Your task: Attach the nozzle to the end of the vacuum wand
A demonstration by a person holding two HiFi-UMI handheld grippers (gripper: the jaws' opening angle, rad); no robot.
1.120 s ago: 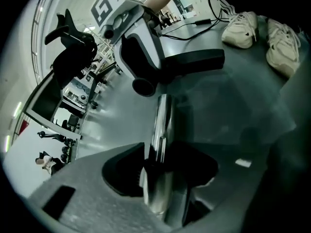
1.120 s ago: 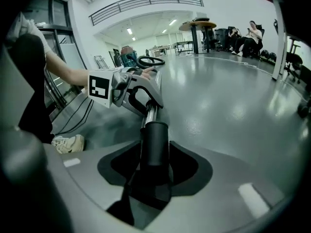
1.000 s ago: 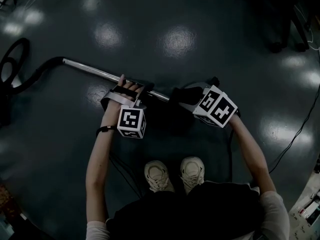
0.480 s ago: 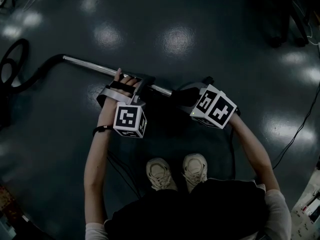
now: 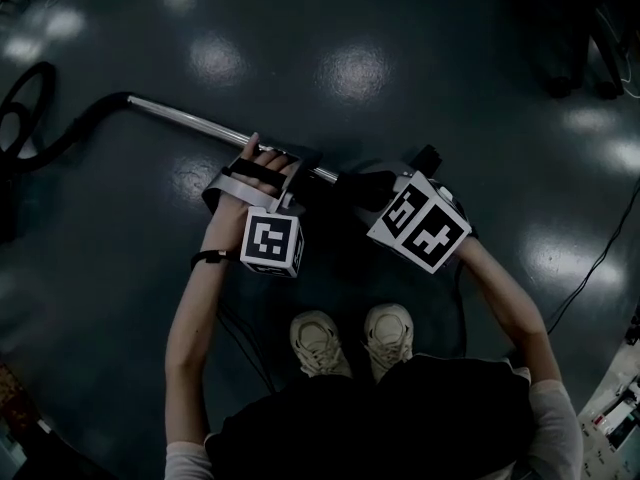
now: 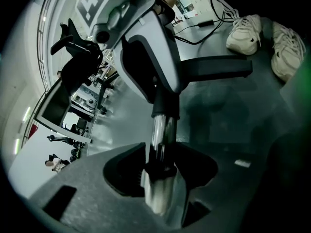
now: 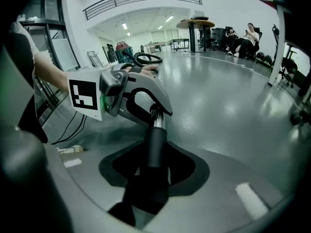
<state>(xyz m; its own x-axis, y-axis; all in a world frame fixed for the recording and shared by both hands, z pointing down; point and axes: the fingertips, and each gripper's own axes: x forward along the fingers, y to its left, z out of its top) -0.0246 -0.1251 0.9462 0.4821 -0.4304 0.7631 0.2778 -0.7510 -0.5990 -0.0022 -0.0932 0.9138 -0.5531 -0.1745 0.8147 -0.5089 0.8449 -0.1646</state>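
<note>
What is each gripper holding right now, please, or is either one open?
Left gripper: shut on the chrome wand.
Right gripper: shut on the black nozzle; its jaws have just been closing on it.

The right tongs (image 5: 392, 194) hide most of the nozzle (image 5: 362, 184); the hose (image 5: 72, 136) runs off the left edge.

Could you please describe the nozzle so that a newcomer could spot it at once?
Over the dark glossy floor, a shiny metal wand runs from the hose at the head view's upper left towards the person's shoes. The nozzle sits at that lower right end. It is matte black and thicker, whereas the wand is bright chrome.
</note>
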